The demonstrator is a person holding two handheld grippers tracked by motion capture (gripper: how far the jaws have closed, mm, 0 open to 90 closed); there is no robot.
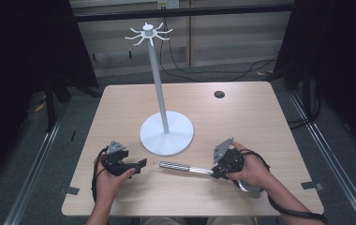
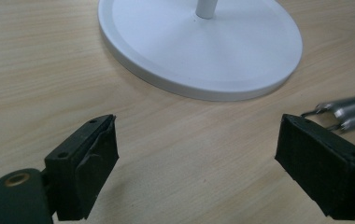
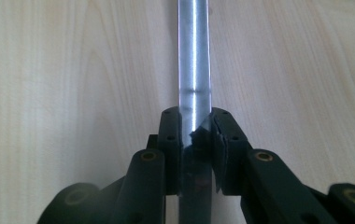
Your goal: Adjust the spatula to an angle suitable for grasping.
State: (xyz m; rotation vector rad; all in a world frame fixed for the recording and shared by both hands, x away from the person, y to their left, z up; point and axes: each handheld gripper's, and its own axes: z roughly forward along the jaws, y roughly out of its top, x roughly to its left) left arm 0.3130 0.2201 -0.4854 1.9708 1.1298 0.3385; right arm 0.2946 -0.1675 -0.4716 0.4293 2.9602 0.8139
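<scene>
Wooden table point(image 1: 255, 122), left gripper point(image 1: 141, 165) wide open — empty, right gripper point(image 1: 215, 172) clamping metal rod point(image 1: 178, 166).

White stand point(image 2: 199, 51) base cut off at twelve o'clock, metal rod point(image 3: 193, 60) runs off top, its end unreadable

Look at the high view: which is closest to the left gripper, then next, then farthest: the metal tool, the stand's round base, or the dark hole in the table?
1. Metal tool, just right of the left gripper.
2. Stand's round base, ahead and right.
3. Dark hole, far right, near the table's back edge.
</scene>
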